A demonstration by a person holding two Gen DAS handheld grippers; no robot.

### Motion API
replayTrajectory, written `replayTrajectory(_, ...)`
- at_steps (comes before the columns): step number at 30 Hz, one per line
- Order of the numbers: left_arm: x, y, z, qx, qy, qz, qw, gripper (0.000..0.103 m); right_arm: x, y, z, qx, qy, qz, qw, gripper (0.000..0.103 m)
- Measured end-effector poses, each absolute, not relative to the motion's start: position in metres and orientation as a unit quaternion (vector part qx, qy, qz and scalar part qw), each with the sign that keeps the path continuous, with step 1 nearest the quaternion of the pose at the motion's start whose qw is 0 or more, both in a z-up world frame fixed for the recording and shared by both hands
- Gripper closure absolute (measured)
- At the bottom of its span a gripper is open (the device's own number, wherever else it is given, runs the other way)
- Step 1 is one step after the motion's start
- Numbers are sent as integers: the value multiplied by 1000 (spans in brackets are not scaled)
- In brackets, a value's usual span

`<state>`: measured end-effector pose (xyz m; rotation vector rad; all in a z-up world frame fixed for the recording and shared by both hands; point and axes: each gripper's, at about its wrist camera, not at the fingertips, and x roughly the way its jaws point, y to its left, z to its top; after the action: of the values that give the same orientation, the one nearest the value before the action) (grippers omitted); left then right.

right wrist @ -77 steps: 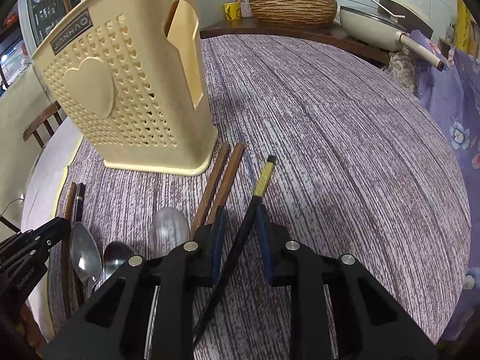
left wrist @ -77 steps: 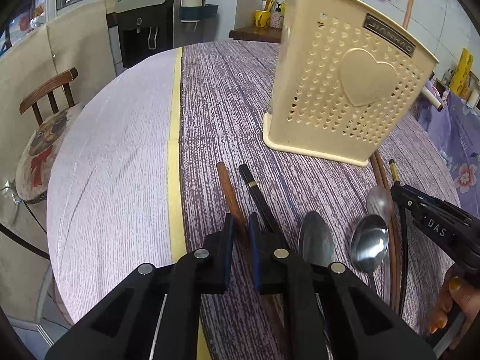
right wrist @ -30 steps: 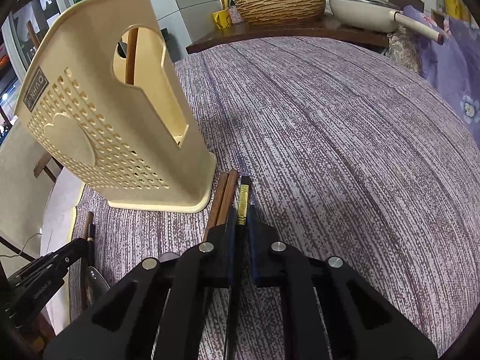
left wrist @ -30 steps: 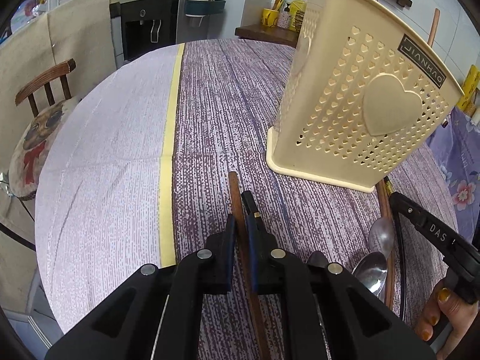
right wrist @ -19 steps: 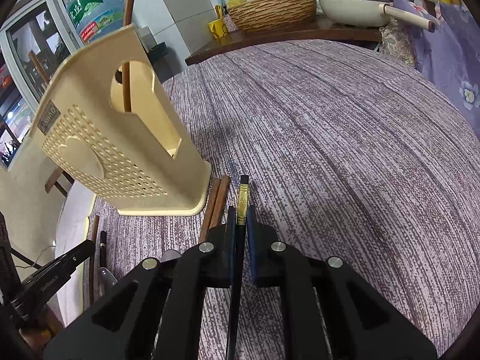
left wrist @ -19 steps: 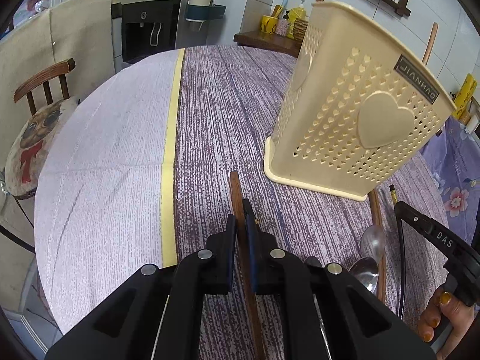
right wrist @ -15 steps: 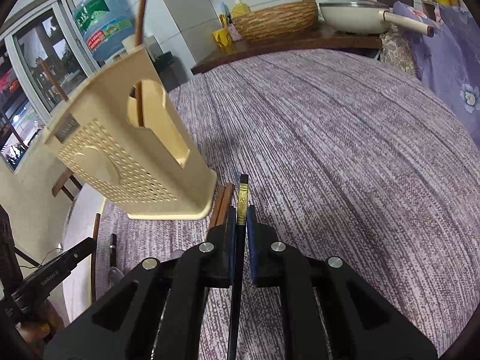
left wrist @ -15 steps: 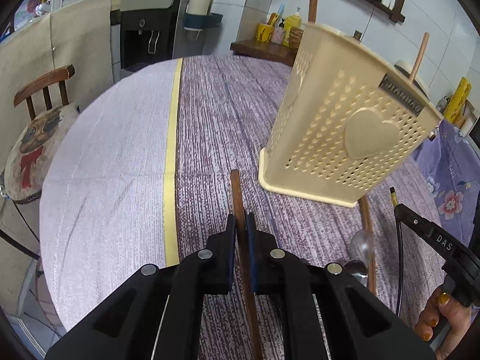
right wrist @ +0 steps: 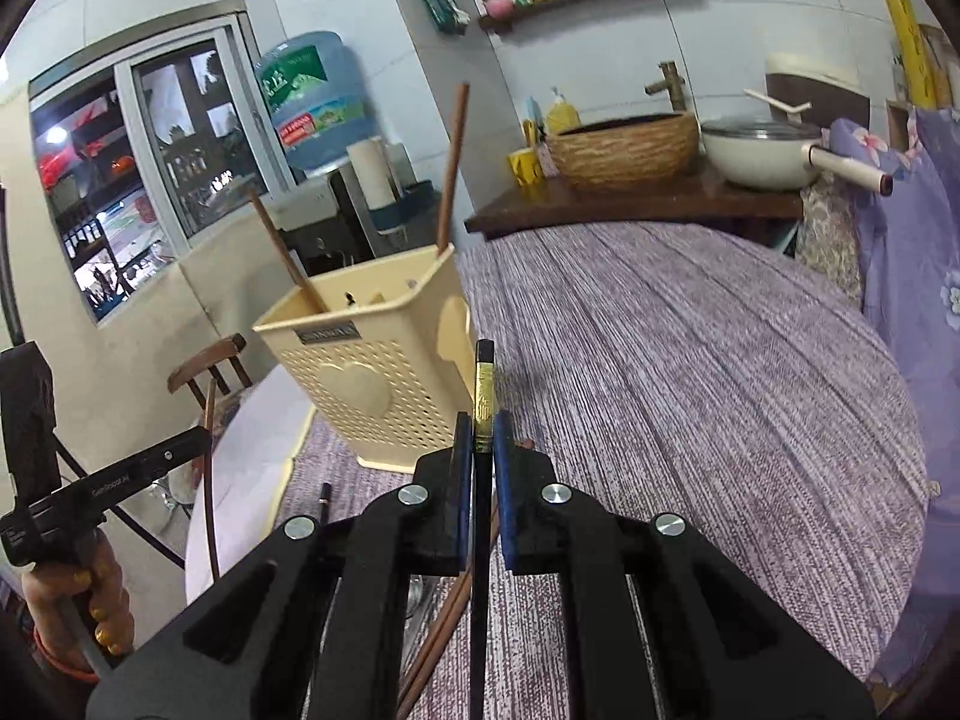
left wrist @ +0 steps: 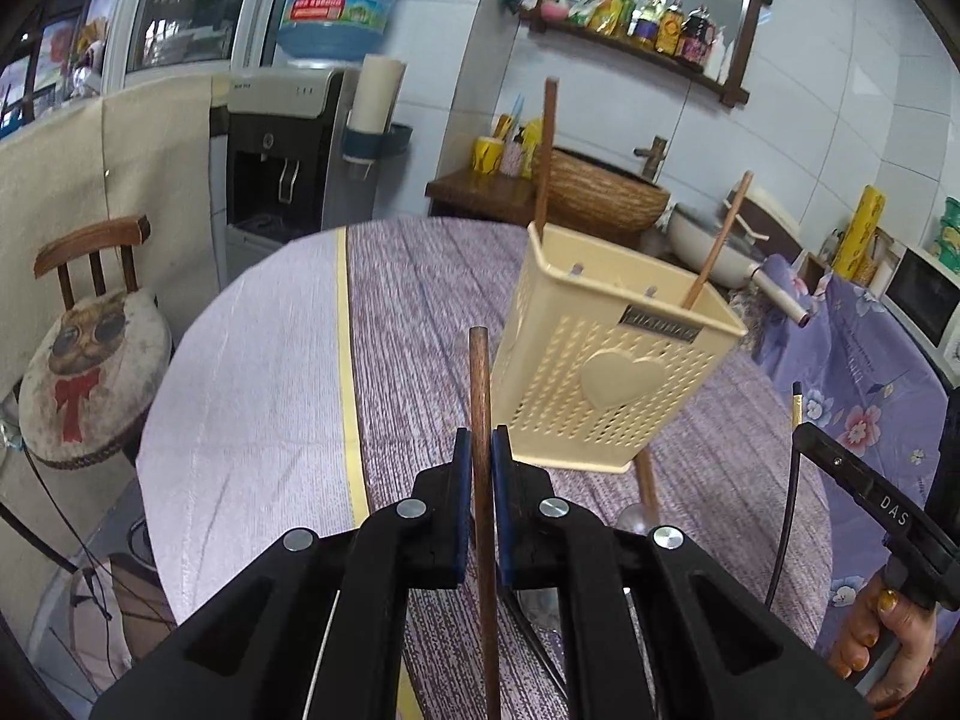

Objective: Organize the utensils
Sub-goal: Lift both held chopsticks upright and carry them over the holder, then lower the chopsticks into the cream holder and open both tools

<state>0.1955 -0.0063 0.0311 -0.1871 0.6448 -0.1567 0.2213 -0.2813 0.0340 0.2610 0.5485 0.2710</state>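
Left wrist: spoons [left wrist: 636, 519] mostly behind claw [left wrist: 478, 450].

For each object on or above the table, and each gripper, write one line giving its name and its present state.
Left gripper: shut on the brown chopstick.
Brown chopstick: held, lifted clear of the table.
Right gripper: shut on the black chopstick.
Black chopstick: held, gold-banded end forward.
Utensil holder: upright on the table, two brown chopsticks standing inside.
Spoon: lying on the table, mostly hidden.
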Motion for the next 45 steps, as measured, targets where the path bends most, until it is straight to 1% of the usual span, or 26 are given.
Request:
replayTrajectory(16, 164, -1, 72, -72, 259, -103, 958, 95, 185, -288, 80, 108, 213, 154, 959, 95)
replayTrajectory(31, 170, 7, 98, -72, 228, -95, 966, 96, 196, -279, 110, 87, 184, 169, 964, 95)
replayTrajectory(38, 177, 6, 110, -69, 228, -108, 965, 96, 203, -277, 128, 86, 185, 189, 961, 95)
replayTrajectory(41, 177, 8, 123, -68, 220, -117, 966, 96, 206, -276, 139, 91, 186, 202, 957, 95)
replayTrajectory(45, 178, 8, 157, -68, 197, -137, 968, 96, 214, -273, 167, 93, 180, 224, 953, 95)
